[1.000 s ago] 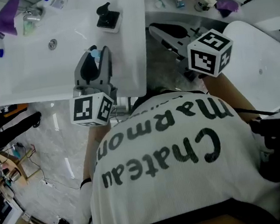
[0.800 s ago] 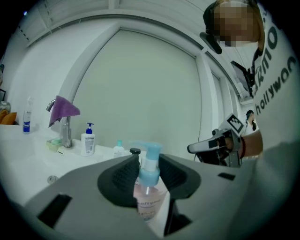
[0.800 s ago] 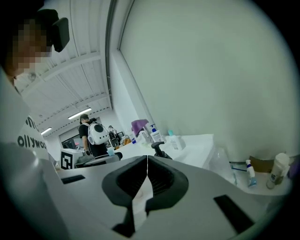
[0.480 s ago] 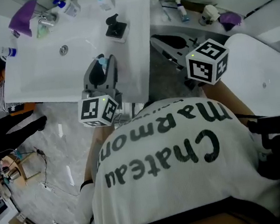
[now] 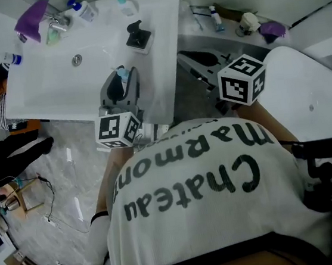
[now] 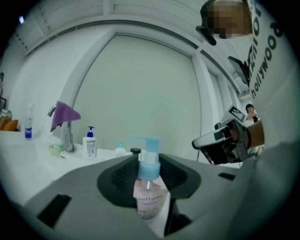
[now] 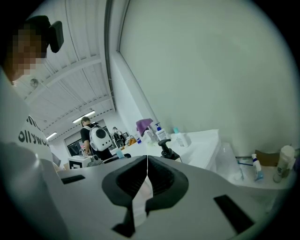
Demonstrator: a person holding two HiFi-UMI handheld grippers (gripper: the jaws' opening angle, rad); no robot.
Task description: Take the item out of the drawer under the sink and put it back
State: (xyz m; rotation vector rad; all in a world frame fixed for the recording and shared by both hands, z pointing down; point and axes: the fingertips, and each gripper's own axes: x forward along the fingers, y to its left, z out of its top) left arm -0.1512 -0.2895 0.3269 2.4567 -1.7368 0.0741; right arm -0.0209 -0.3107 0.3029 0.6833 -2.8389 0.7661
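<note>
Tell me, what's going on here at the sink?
A person stands at the white rectangular sink with a gripper in each hand. The left gripper has its jaws closed on a clear pump bottle with a light blue pump head, held over the sink's front right part. The right gripper is empty, jaws together, off to the sink's right. No drawer is in view.

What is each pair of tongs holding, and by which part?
The left tongs clamp a pump bottle near its top, around the blue pump collar. The right tongs are shut and hold nothing.
</note>
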